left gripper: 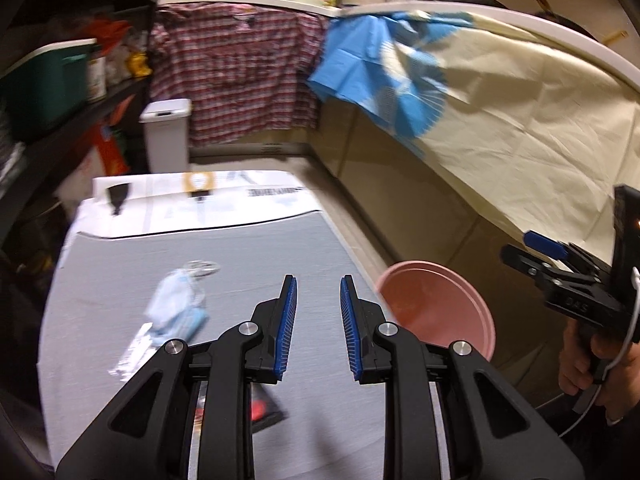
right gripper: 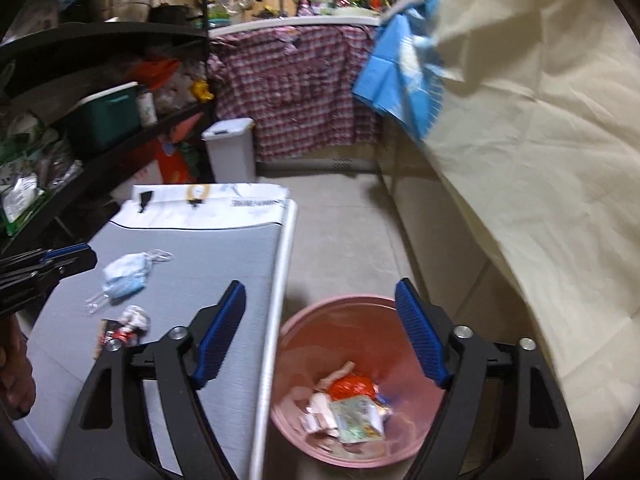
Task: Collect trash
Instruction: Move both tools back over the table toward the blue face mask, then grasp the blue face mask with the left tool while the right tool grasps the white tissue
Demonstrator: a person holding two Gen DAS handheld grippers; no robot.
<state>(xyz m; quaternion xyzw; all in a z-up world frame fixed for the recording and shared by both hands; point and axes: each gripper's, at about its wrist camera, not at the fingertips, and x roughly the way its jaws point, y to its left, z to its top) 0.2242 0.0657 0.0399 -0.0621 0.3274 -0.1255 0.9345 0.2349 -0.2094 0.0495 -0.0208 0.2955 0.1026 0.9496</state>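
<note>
A pink bin (right gripper: 340, 326) stands on the floor beside the grey-topped table (right gripper: 208, 248) and holds several wrappers (right gripper: 352, 398). My right gripper (right gripper: 320, 284) hangs over the bin, open, with nothing between its fingers. On the table lie a blue face mask (right gripper: 124, 276), a clear plastic wrapper (right gripper: 96, 303), a crumpled white wrapper (right gripper: 135, 318) and a black-and-red packet (right gripper: 110, 338). My left gripper (left gripper: 318, 280) is above the table, right of the face mask (left gripper: 176, 304), open and empty. The black-and-red packet (left gripper: 264, 408) lies under it. The pink bin (left gripper: 436, 304) is to its right.
Black shelves (right gripper: 100, 128) packed with goods line the left side. A white lidded bin (right gripper: 230, 148) stands at the far end by a plaid cloth (right gripper: 296, 88). A cream cloth (right gripper: 540, 180) hangs along the right. A hand holds the right gripper (left gripper: 516, 254).
</note>
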